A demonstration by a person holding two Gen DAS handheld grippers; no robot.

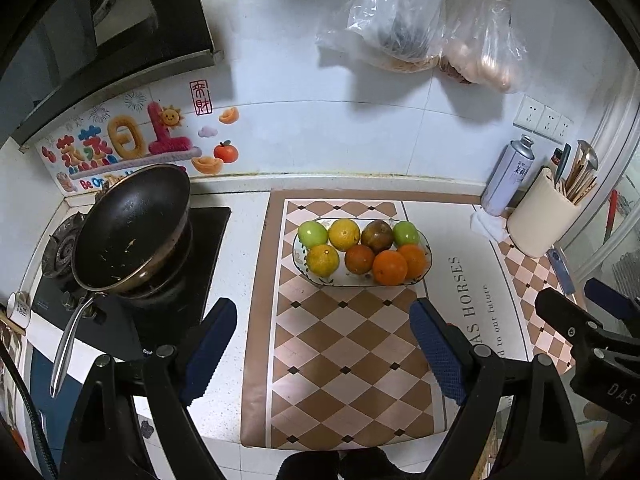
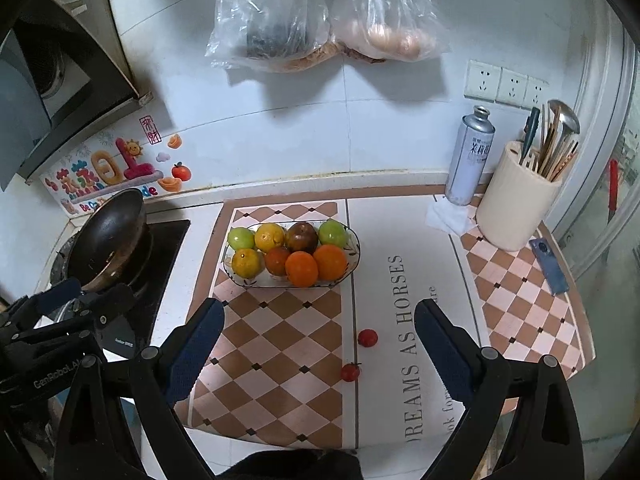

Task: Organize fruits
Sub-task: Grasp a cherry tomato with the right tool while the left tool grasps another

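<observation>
The left tool (image 1: 324,344) hangs above the desk (image 1: 240,240) with its blue pads spread wide and nothing between them. Straight ahead of it, past a stretch of checkered mat (image 1: 340,360), sits the glass fruit dish (image 1: 298,258), holding two green apples, yellow citrus, a dark brownish fruit and oranges (image 1: 390,267) heaped toward the right tool's side. The right tool (image 2: 320,344) is likewise spread apart and empty. Between its fingers, on the mat, lie two small red fruits (image 2: 367,337), probably cherry tomatoes, well short of the dish. Off to the left tool's outer side a dark wok (image 1: 132,228) rests on the stove.
</observation>
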